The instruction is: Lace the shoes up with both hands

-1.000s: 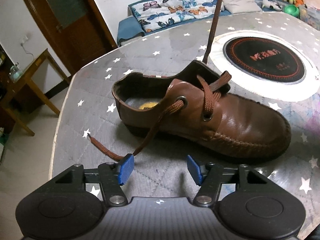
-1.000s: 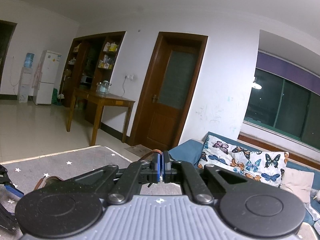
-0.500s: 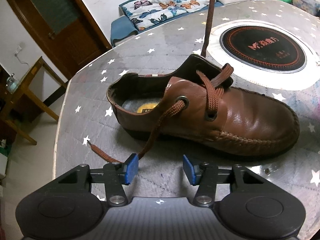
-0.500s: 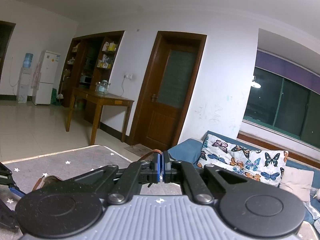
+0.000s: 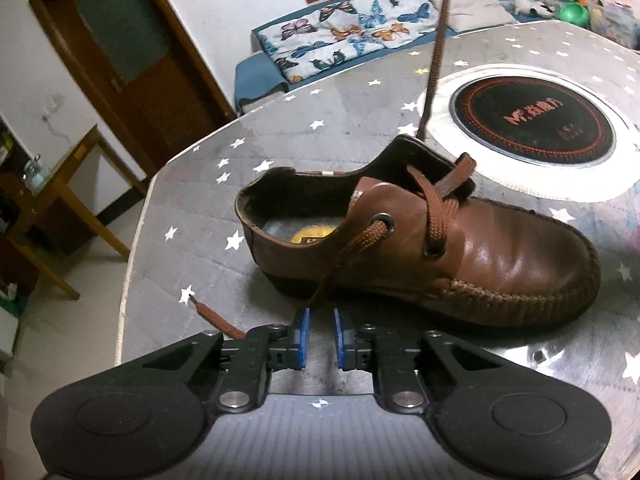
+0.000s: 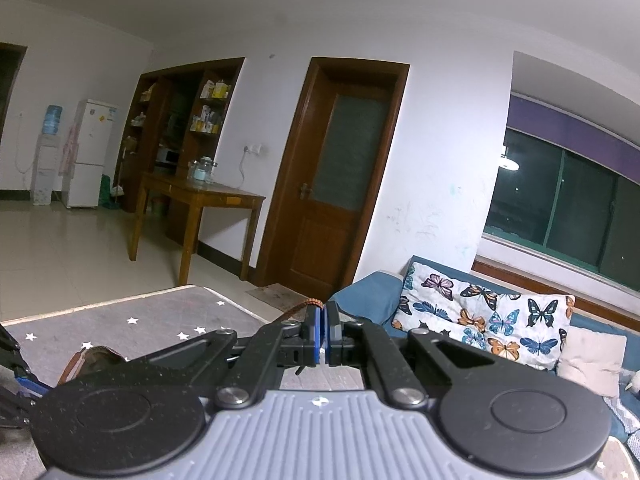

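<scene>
The brown shoe [image 5: 420, 248] lies on the star-patterned table [image 5: 320, 152], just beside a round black hotplate [image 5: 532, 120]. The left gripper [image 5: 319, 334] has just been closing, its blue pads still parted around nothing, with the loose lace end [image 5: 218, 320] slipping beneath its left finger. The right gripper [image 6: 322, 334] is clenched on the other lace end [image 6: 306, 306], drawn taut above the shoe.

- Right tongs [image 6: 322, 334] are pinched closed on a brown lace [image 6: 305, 306].
- Shoe [image 6: 90, 358] sits near left on the starred worktop [image 6: 160, 316].
- Far: door [image 6: 340, 184], butterfly pillow [image 6: 484, 320].
</scene>
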The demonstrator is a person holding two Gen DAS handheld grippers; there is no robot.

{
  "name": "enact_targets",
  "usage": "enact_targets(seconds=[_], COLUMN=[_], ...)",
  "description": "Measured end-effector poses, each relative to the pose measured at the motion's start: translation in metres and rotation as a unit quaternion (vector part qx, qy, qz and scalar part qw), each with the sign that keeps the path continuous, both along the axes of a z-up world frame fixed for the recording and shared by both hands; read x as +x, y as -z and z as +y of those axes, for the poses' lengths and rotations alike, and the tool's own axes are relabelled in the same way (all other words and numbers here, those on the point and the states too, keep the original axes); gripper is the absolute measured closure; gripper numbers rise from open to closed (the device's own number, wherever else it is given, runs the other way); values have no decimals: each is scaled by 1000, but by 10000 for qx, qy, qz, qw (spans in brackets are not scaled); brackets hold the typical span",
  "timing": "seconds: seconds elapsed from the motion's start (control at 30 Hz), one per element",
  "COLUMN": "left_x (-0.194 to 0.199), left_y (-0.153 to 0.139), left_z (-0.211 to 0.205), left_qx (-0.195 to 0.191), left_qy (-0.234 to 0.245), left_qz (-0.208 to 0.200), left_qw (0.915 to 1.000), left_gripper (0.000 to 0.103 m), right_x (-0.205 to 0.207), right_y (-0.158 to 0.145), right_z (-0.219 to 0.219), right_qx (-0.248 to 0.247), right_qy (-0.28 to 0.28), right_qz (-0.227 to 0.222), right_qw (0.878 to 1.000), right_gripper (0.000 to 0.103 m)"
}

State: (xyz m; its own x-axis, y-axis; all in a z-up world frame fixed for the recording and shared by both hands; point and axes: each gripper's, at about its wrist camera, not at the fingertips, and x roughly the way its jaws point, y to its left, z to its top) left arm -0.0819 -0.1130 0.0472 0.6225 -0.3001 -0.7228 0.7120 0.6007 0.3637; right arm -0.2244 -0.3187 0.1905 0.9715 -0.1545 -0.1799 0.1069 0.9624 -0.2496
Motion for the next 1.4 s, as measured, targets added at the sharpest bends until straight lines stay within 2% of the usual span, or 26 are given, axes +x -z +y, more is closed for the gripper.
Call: enact_targets(seconds=[0.13,0.17,0.23,0.37,0.43,0.6,0.7,0.8,0.93,1.07,1.2,1.4], left_x=[-6,-6,-3,1,2,2,-3,-8,-7,-9,-10,-4], left_y=[0,0,1,4,6,8,0,-11,-23,-30,-40,-48], left_z=[-2,-2,-2,-6,-8,-5,2,10,21,25,25,27], left_qx=[84,58,28,-4,40,-76,-223,-351,-617,-914,-1169,-1316], left_qy=[221,244,211,289,360,355,215,-138,-819,-1222,-1331,-1437], left_qz=[-188,-189,-187,-205,-283,-403,-595,-900,-1143,-1296,-1372,-1410], left_qw=[9995,9995,9996,9994,9989,9985,9977,9952,9881,9798,9746,9706], left_gripper=[79,73,67,66,68,94,97,98,99,99,99,99], right_x=[-1,-2,-2,-3,-3,-2,-2,0,0,-3,-10,-35], right_y=[1,1,1,1,2,3,4,5,9,8,7,1], right_z=[-1,-1,-1,0,0,-1,-1,-3,-2,3,11,34], right_qx=[25,30,39,31,37,46,14,29,23,-12,-158,-423], right_qy=[-20,-23,-29,-52,-54,-44,7,63,63,-11,-60,-261], right_qz=[-9,-12,-18,-23,-23,-14,2,36,62,20,-133,-674], right_qw=[10000,10000,10000,10000,10000,10000,10000,10000,10000,10000,9998,9965], right_gripper=[102,102,102,102,101,101,102,102,102,102,102,102])
